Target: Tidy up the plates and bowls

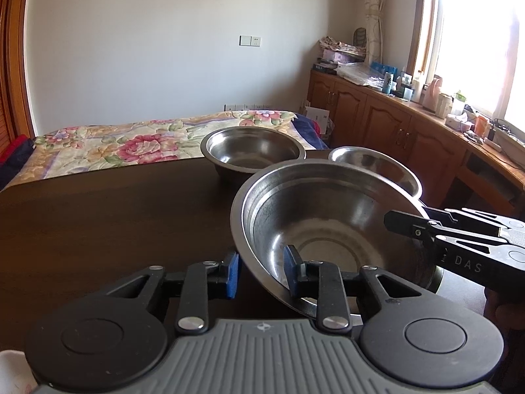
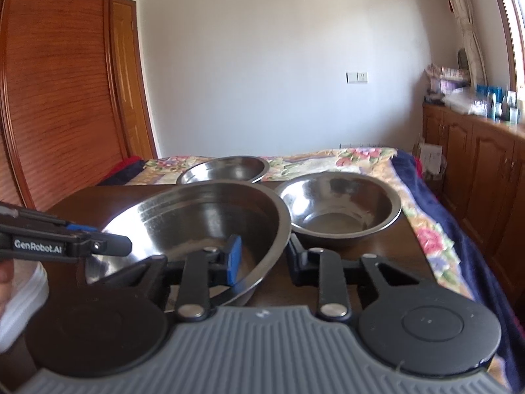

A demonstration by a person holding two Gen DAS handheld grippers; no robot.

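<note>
Three steel bowls stand on a dark wooden table [image 1: 98, 229]. The large bowl [image 1: 328, 229] [image 2: 197, 220] is nearest. My left gripper [image 1: 261, 271] is shut on its left rim, one blue pad outside the wall and one inside. My right gripper [image 2: 262, 257] is shut on its right rim, the blue pad inside and the black finger outside. Each gripper shows in the other's view: the right gripper [image 1: 407, 226] and the left gripper [image 2: 111, 246]. A medium bowl [image 2: 341, 210] [image 1: 377, 167] sits to the right. A smaller bowl [image 1: 252, 147] [image 2: 226, 169] stands at the table's far edge.
A bed with a floral cover [image 1: 131, 144] lies just beyond the table. Wooden cabinets [image 1: 393, 128] with a cluttered top run along the right wall under a window. A wooden wardrobe [image 2: 59, 98] stands at the left. A white object [image 2: 23, 302] sits at the near left.
</note>
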